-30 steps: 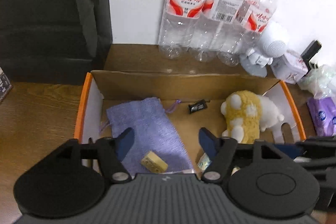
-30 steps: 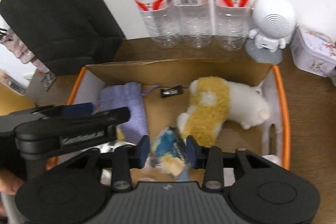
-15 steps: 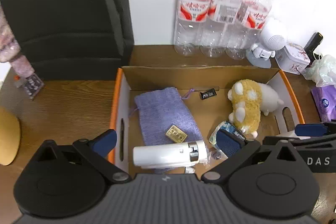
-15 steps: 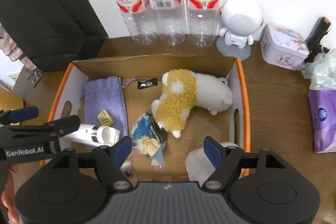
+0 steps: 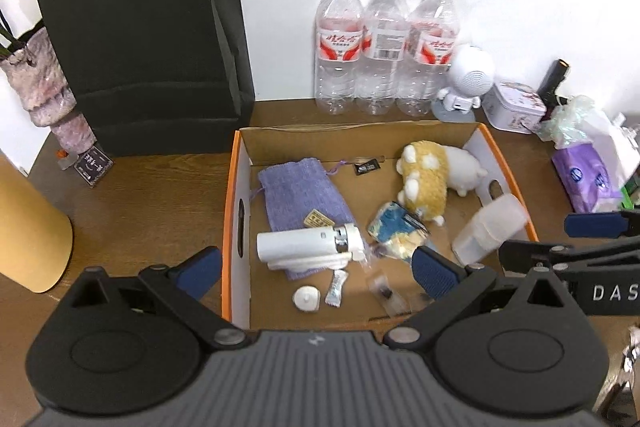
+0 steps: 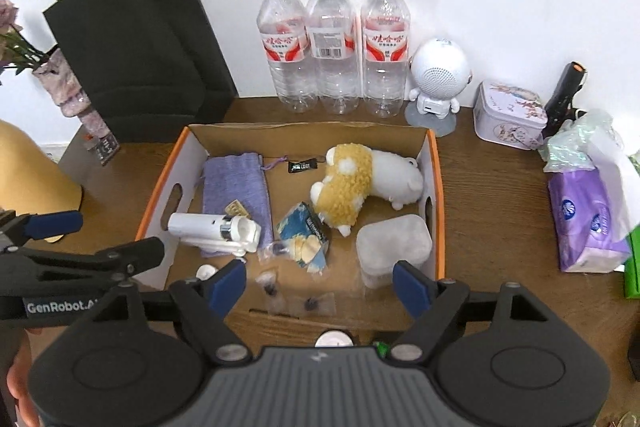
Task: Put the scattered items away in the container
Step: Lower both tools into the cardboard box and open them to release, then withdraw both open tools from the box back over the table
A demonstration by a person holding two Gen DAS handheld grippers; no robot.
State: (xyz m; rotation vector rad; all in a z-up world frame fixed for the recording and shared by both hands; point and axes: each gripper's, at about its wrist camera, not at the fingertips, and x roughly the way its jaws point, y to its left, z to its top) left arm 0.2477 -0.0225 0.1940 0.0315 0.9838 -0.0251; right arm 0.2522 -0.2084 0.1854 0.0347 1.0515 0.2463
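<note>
An orange-rimmed cardboard box (image 5: 231, 187) (image 6: 439, 187) holds a purple pouch (image 5: 300, 193) (image 6: 234, 183), a white cylindrical device (image 5: 308, 247) (image 6: 212, 227), a blue snack packet (image 5: 396, 227) (image 6: 304, 233), a yellow and white plush toy (image 5: 428, 179) (image 6: 360, 179), a frosted plastic tub (image 5: 488, 227) (image 6: 394, 243) and small sachets (image 6: 296, 301). My left gripper (image 5: 316, 269) is open and empty above the box's near edge. My right gripper (image 6: 320, 285) is open and empty above the near edge too.
Three water bottles (image 6: 332, 43), a white robot speaker (image 6: 438, 75), a tin (image 6: 510, 113) and a black paper bag (image 5: 144, 39) stand behind the box. A purple tissue pack (image 6: 588, 219) lies right. A vase (image 5: 44, 87) and tan object (image 5: 28, 227) are left.
Both grippers have pulled back and up from the box. The right one opened and left the blue snack packet inside; the white device now lies in the box.
</note>
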